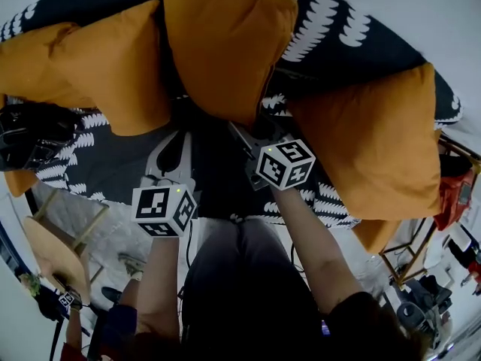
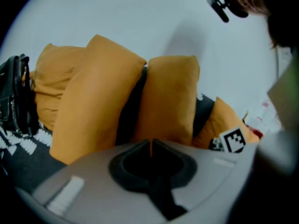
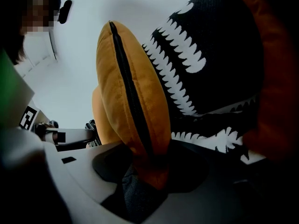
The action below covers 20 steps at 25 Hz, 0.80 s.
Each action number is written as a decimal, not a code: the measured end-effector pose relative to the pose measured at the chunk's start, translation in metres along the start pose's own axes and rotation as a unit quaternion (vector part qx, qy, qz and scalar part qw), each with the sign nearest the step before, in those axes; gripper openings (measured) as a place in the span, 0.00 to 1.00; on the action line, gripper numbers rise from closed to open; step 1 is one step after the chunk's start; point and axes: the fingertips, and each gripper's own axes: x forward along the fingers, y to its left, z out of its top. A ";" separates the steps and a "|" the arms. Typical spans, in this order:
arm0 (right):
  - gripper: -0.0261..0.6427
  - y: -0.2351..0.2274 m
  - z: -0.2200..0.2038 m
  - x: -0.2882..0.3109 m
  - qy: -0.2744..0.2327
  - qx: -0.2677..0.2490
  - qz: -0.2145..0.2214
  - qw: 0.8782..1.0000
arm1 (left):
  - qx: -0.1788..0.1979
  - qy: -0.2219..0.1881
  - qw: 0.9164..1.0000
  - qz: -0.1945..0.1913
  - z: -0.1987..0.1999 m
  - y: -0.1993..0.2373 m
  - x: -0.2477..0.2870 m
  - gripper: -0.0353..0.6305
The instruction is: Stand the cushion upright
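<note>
An orange cushion (image 1: pixel 225 43) stands upright in the middle of the sofa, leaning on the backrest. In the right gripper view its zipped edge (image 3: pixel 126 92) runs down into my right gripper (image 3: pixel 149 150), whose jaws are shut on the bottom corner. In the head view the right gripper (image 1: pixel 252 138) reaches under that cushion's lower edge. My left gripper (image 1: pixel 177 135) sits just left of it, below the cushion, apart from it. In the left gripper view the same cushion (image 2: pixel 170 101) rises beyond the left gripper (image 2: pixel 150 143), whose tips meet with nothing between them.
More orange cushions lean to the left (image 1: pixel 113 66) and right (image 1: pixel 376 141). The sofa's black cover with white leaf print (image 1: pixel 338 21) lies under them. A black bag (image 1: pixel 30 134) sits at the sofa's left end. A wooden stool (image 1: pixel 56 254) stands on the floor.
</note>
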 end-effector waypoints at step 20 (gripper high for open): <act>0.42 -0.022 -0.026 0.000 0.031 -0.001 -0.038 0.999 | -0.004 0.012 1.000 -0.015 -0.013 -0.003 0.009 0.09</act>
